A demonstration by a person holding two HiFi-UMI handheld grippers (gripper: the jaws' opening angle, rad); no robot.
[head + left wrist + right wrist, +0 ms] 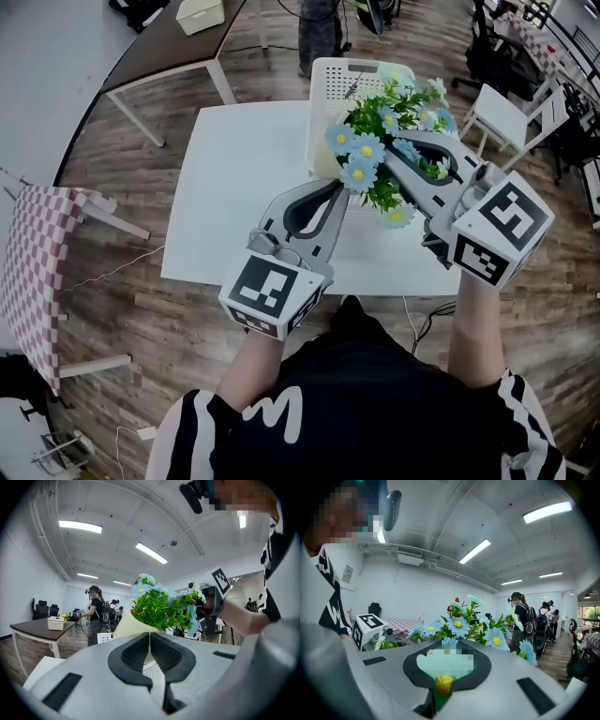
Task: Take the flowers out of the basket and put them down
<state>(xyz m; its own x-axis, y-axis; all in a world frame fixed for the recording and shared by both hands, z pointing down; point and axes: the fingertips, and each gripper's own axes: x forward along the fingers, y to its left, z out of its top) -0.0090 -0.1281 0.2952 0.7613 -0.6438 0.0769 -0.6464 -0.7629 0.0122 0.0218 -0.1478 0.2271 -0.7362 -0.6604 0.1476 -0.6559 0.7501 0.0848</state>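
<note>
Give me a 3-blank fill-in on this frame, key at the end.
The flowers have ___ petals with yellow centres. The basket stands on a ___ table. The left gripper and the right gripper are both shut on the ___.
Missing words: blue; white; flowers.

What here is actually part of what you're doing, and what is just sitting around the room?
Part of the job: blue flowers, gripped by the left tool and the right tool; white basket; white table.
Just lying about: checked-cloth table; brown desk with a cream box; white chair.
</note>
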